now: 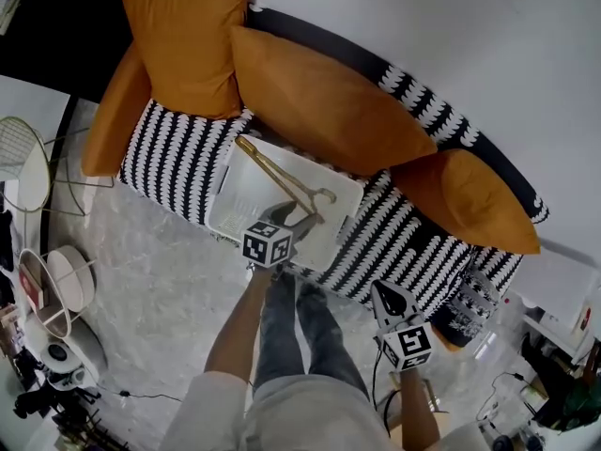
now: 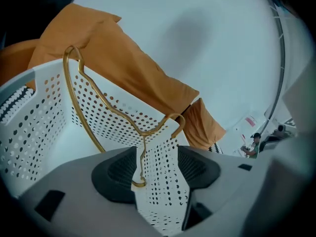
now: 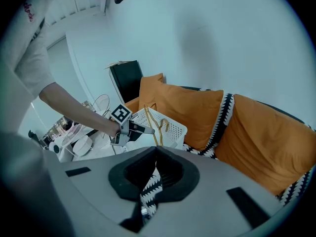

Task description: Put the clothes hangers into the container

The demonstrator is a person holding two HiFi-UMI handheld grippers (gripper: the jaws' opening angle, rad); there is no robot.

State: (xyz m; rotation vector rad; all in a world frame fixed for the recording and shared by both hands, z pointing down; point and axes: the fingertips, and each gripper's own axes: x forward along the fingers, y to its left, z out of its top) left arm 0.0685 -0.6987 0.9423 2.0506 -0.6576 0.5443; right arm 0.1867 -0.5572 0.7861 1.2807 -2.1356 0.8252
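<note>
A white perforated basket (image 1: 232, 216) rests on the black-and-white sofa seat. A gold wire hanger (image 1: 282, 181) lies slanted across it, its hook toward the basket's near edge. My left gripper (image 1: 293, 216) is at that near edge, open. In the left gripper view the hanger (image 2: 106, 110) leans on the basket wall (image 2: 29, 127), and its hook hangs between the pads of the left gripper (image 2: 157, 169), close to the left pad, unpressed. My right gripper (image 1: 390, 294) hovers low at the sofa's front edge, shut and empty. From the right gripper (image 3: 156, 154) view I see the basket (image 3: 170, 127) and hanger (image 3: 152, 127) beyond.
Three orange cushions (image 1: 319, 97) lean on the sofa back (image 1: 423, 97) against the white wall. A wire side table (image 1: 23, 163) and round white items (image 1: 66, 275) stand on the marble floor at left. Clutter and cables fill the lower right corner (image 1: 549, 383).
</note>
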